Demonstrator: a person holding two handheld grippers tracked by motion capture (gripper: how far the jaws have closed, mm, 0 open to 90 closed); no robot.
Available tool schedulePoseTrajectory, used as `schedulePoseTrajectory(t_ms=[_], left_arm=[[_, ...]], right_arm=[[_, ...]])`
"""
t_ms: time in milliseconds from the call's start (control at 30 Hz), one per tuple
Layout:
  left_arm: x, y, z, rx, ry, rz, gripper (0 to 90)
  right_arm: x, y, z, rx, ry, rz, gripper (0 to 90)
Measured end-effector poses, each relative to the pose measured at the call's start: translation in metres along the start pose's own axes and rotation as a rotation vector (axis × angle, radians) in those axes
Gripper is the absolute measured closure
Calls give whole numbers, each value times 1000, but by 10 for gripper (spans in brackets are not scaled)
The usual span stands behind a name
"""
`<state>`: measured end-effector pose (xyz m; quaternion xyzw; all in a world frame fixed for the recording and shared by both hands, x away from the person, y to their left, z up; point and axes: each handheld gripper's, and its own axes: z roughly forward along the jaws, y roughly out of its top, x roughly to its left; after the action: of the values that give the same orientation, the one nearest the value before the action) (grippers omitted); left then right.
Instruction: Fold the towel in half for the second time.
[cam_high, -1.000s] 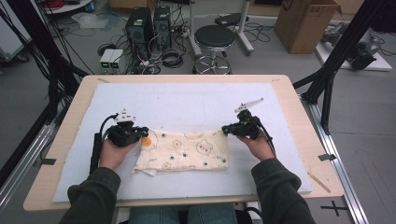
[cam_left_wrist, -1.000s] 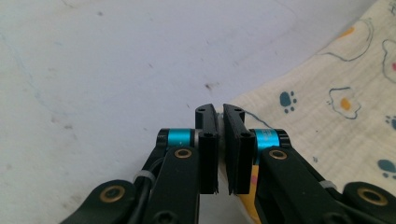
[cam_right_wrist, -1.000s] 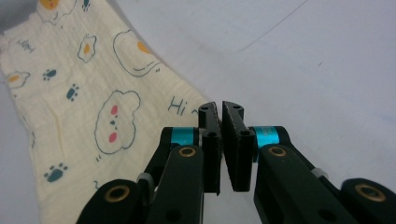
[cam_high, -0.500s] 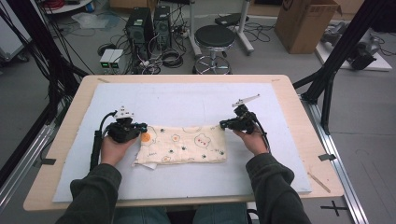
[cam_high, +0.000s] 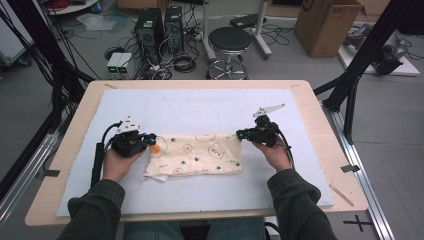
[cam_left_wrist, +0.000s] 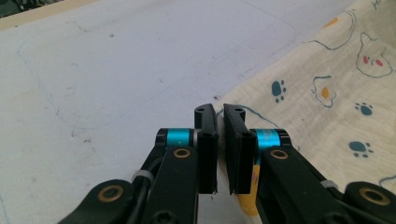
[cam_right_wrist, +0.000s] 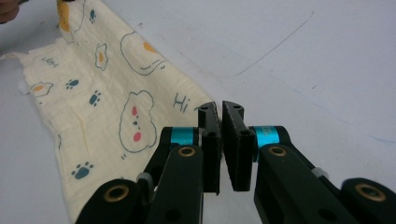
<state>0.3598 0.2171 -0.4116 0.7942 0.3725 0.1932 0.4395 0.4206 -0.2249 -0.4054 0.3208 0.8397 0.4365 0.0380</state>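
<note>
A cream cloth (cam_high: 197, 155) printed with cartoon animals and paw marks lies flat on the white mat (cam_high: 200, 107). My left gripper (cam_high: 150, 138) sits at the cloth's far left corner. In the left gripper view the jaws are pressed almost together, with the cloth (cam_left_wrist: 327, 93) corner running in at the tips of my left gripper (cam_left_wrist: 219, 112). My right gripper (cam_high: 241, 134) is at the far right corner. There the cloth (cam_right_wrist: 107, 102) edge likewise ends between the tips of my right gripper (cam_right_wrist: 219, 108), whose jaws are shut on it.
The mat covers a wooden table (cam_high: 325, 130). Beyond the table's far edge stand a black stool (cam_high: 229, 40), computer towers (cam_high: 159, 25) with cables, and a cardboard box (cam_high: 325, 25). Black frame posts rise at both sides.
The cloth and both grippers have edged slightly toward the far side of the table. The jaws look the same.
</note>
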Motion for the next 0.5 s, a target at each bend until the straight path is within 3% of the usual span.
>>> schedulePoseTrajectory(t_ms=[500], left_arm=[[-12,-8,-14,-6,-24,51,836]], right_arm=[[13,-4,-7,-14,30,-53,858]])
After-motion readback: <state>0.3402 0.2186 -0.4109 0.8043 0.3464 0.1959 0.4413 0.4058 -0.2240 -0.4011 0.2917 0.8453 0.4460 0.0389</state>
